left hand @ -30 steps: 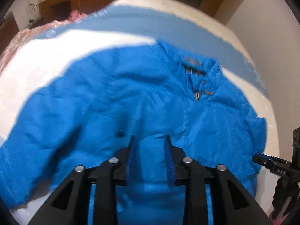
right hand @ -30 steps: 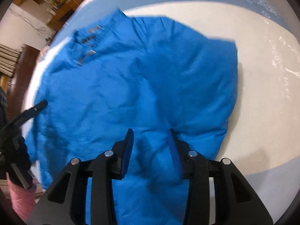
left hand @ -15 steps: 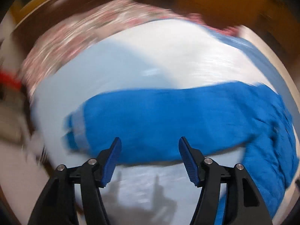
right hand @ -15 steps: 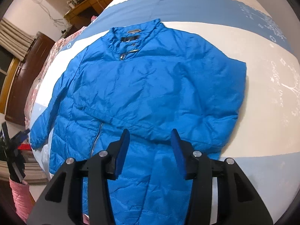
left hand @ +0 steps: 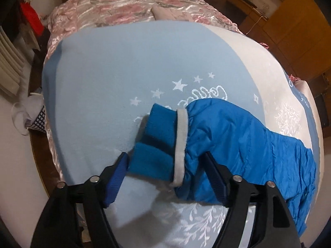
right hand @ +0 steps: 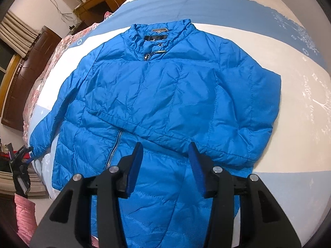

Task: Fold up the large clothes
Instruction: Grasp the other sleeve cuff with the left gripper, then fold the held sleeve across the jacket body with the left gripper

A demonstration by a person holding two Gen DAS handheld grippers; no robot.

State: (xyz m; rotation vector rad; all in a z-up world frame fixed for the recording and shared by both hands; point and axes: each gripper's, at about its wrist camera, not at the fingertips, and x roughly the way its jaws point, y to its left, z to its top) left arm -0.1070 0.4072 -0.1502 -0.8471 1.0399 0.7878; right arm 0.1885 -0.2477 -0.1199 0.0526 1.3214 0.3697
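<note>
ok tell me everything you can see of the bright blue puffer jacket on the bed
The bright blue puffer jacket lies front up on the pale blue and white bedspread, stand collar farthest from the camera, silver zip partly open at the hem. The shiny quilted shell is creased. One sleeve is folded across the chest. The other sleeve's knit cuff, trimmed in grey, sits between the open left gripper fingers. The right gripper hovers open over the hem.

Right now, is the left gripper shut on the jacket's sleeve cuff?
No: the left gripper is open, with the blue puffer jacket's fleece cuff lying between its fingers.
</note>
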